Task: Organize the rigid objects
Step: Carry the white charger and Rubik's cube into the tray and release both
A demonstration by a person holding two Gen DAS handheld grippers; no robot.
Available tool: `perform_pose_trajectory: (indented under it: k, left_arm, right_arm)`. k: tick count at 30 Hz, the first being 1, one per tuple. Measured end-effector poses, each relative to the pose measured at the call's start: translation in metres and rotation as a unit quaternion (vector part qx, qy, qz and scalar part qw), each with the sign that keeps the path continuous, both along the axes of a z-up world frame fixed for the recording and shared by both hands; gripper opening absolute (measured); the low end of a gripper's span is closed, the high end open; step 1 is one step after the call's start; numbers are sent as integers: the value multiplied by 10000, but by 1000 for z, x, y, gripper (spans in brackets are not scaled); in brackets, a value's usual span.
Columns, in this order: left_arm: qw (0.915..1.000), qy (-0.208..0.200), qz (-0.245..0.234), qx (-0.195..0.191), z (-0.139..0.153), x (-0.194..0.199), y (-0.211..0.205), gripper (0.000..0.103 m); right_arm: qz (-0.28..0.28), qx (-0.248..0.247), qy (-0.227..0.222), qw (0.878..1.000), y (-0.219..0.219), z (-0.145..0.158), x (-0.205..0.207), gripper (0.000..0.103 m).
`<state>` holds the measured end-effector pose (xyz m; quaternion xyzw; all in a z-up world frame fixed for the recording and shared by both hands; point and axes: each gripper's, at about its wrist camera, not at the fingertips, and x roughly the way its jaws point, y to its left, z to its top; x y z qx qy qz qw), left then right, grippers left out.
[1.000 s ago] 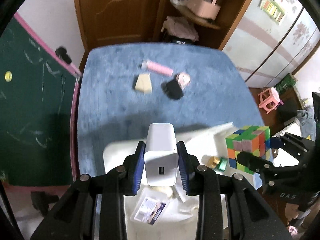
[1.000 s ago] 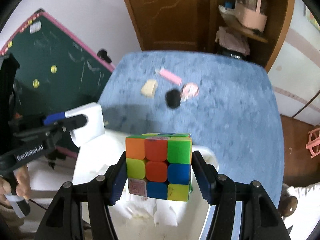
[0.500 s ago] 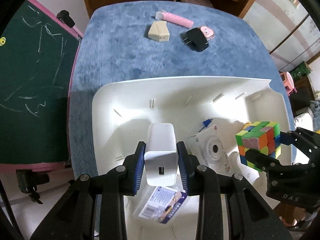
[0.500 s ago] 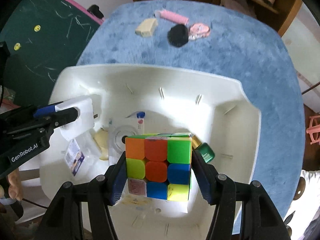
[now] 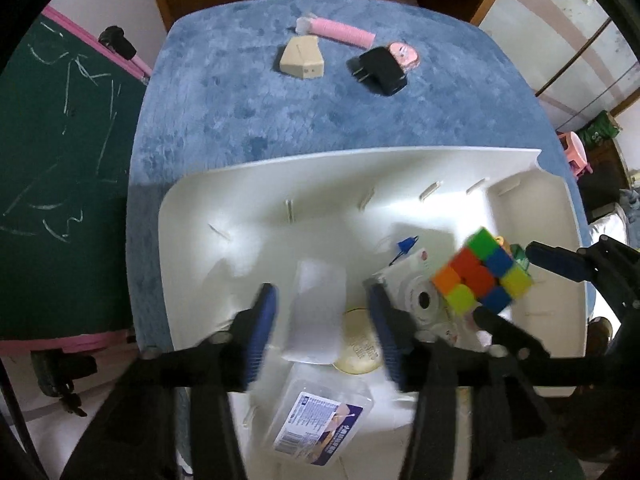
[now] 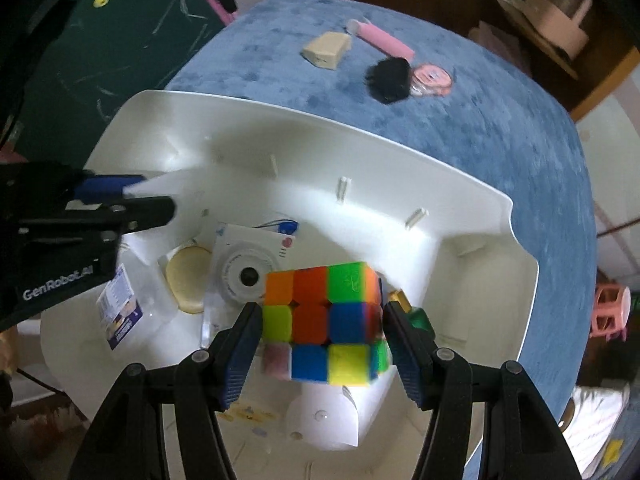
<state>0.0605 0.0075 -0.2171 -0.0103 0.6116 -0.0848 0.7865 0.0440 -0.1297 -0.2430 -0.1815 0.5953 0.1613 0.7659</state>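
Both grippers are over the white plastic bin (image 6: 460,184). The left gripper (image 5: 320,320) has its jaws apart around a falling white charger block (image 5: 316,316). The right gripper (image 6: 320,344) has jaws apart, with the multicoloured puzzle cube (image 6: 324,324) loose between them. I judge most items are stored; a beige adapter (image 5: 301,58), a black plug (image 5: 380,70), a pink tube (image 5: 340,34) and a pink round charm (image 5: 404,53) remain near the far edge of the blue carpeted table (image 5: 240,120). "GenRobot.AI" is readable on the left gripper.

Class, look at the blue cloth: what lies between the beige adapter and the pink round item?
The black plug charger lies between the beige adapter and the pink round item, touching the latter; the left wrist view shows it best.
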Motion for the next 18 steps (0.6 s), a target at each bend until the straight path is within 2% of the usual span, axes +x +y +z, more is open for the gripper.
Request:
perform_pose_trajectory:
  k: [1, 2, 11, 18]
  left_arm:
    - [10000, -51, 27, -2, 4, -1, 1, 72]
    - [10000, -76, 32, -14, 7, -1, 1, 73]
    - [9999, -134, -4, -89, 35, -2, 3, 73]
    - [9987, -455, -36, -218, 69, 8, -7, 73]
  right_arm:
    - [41, -59, -88, 9999, 2, 2, -1, 63]
    - [81, -103, -162, 9998, 3, 3, -3, 65]
    - [90, 82, -454, 9989, 3, 23, -8, 67]
    - [39, 348, -615, 9975, -4, 37, -13, 67]
